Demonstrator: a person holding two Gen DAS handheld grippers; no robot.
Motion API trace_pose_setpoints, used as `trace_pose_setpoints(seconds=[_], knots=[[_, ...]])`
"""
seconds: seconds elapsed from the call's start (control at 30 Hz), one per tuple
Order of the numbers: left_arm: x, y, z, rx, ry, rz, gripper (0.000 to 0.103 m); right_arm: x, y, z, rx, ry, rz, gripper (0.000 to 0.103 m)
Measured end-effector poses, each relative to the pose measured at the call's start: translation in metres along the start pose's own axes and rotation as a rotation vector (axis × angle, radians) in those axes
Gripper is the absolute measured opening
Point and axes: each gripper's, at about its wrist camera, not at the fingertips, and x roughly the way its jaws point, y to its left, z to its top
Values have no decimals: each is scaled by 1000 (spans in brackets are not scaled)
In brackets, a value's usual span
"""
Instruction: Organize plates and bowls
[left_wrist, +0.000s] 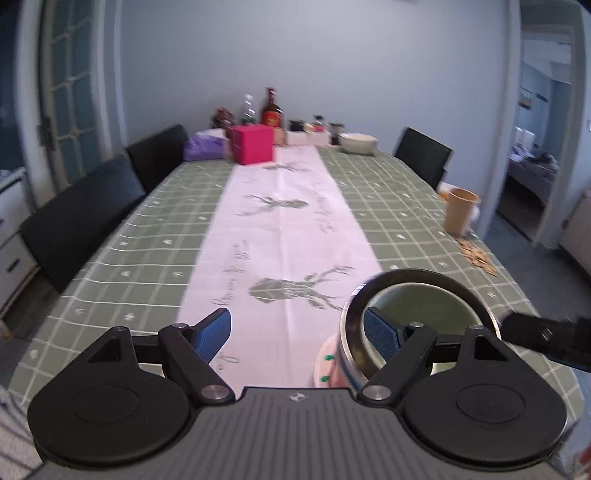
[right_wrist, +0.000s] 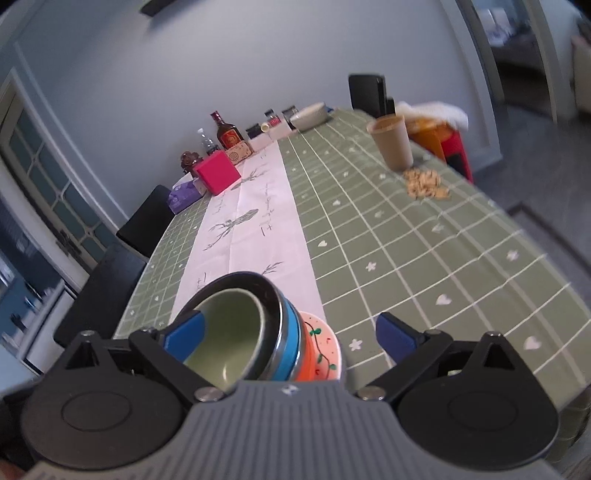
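Sitting at the counter's (left_wrist: 369, 206) near edge, the stack of bowls (right_wrist: 236, 332) lies between both released grippers, right of the left hand-held gripper (left_wrist: 299, 334) and left of the right hand-held gripper (right_wrist: 291, 338).

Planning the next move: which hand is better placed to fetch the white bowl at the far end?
Right, probably. The white bowl sits right of the runner, on that hand's side. Both grippers, left and right, have open jaws, holding nothing.
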Motion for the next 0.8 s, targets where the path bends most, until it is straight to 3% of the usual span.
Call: trace_pose_setpoints(seconds=[0.1, 0.23, 0.47, 0.67, 0.8], knots=[[-9, 1, -9, -3, -48, 31, 97, -11, 7, -17, -98, -3, -38, 98], [-15, 4, -19, 6, -22, -6, 97, -18, 7, -39, -153, -11, -135, 98], [-22, 16, -38, -72, 19, 31, 97, 0, 4, -58, -199, 62, -151, 98], [-12, 21, -54, -46, 79, 51, 94, 24, 12, -76, -234, 149, -123, 98], [-11, 21, -62, -26, 86, 2, 94, 31, 17, -81, -256, 165, -120, 98]])
